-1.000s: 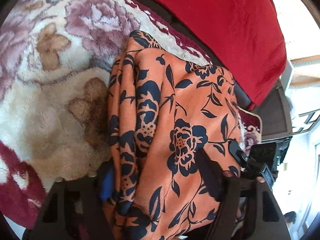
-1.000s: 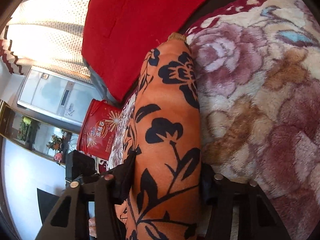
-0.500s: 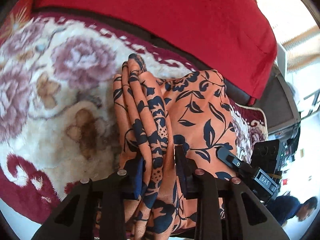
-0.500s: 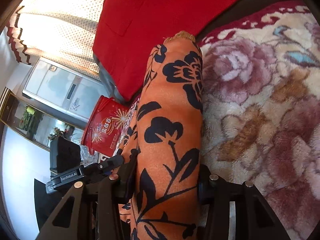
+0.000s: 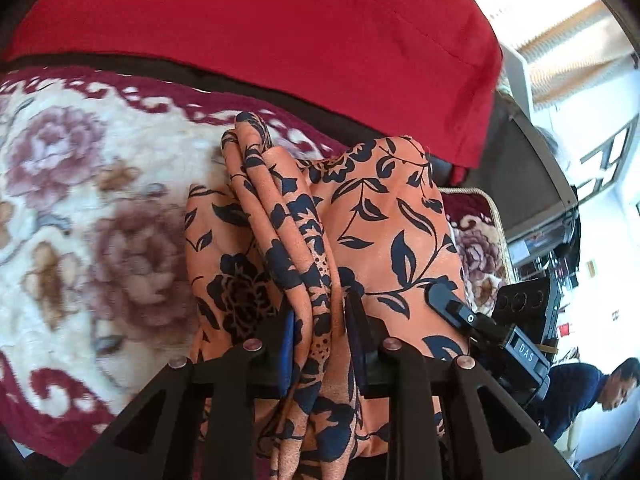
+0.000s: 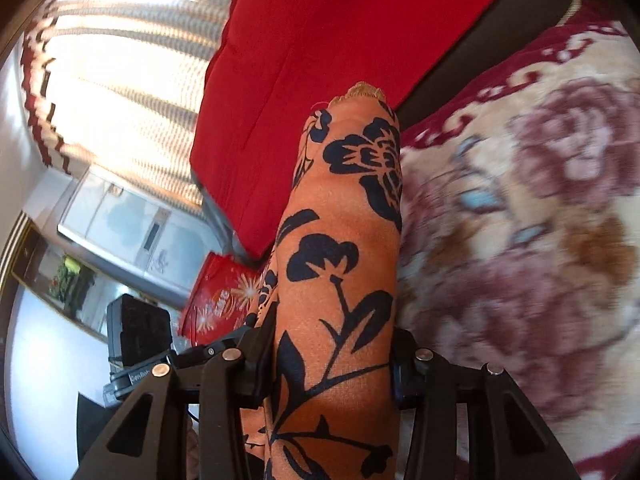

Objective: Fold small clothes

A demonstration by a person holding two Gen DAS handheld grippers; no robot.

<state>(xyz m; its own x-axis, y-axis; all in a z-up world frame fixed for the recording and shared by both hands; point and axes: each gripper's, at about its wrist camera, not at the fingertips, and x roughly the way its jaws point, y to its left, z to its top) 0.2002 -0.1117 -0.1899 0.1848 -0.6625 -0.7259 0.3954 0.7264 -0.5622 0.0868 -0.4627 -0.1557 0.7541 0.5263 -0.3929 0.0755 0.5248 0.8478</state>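
Observation:
An orange garment with a dark blue flower print (image 5: 372, 232) is held up over a floral plush blanket (image 5: 100, 216). My left gripper (image 5: 320, 316) is shut on a bunched fold of it. The other gripper's black body (image 5: 480, 328) shows at the garment's right edge. In the right wrist view the garment (image 6: 340, 248) runs as a thick roll between the fingers, and my right gripper (image 6: 332, 344) is shut on it. Its hemmed end (image 6: 360, 94) points up toward the red cushion.
A red cushion (image 5: 280, 28) lies behind the blanket (image 6: 520, 240). A red printed bag (image 6: 216, 296) and a grey cabinet (image 6: 132, 220) stand at the left in the right wrist view. A person in dark blue (image 5: 588, 392) is at the far right.
My left gripper closed from a wide hold on the garment to a tight pinch on a bunched fold. Both grippers lifted the garment and tilted toward the red cushion.

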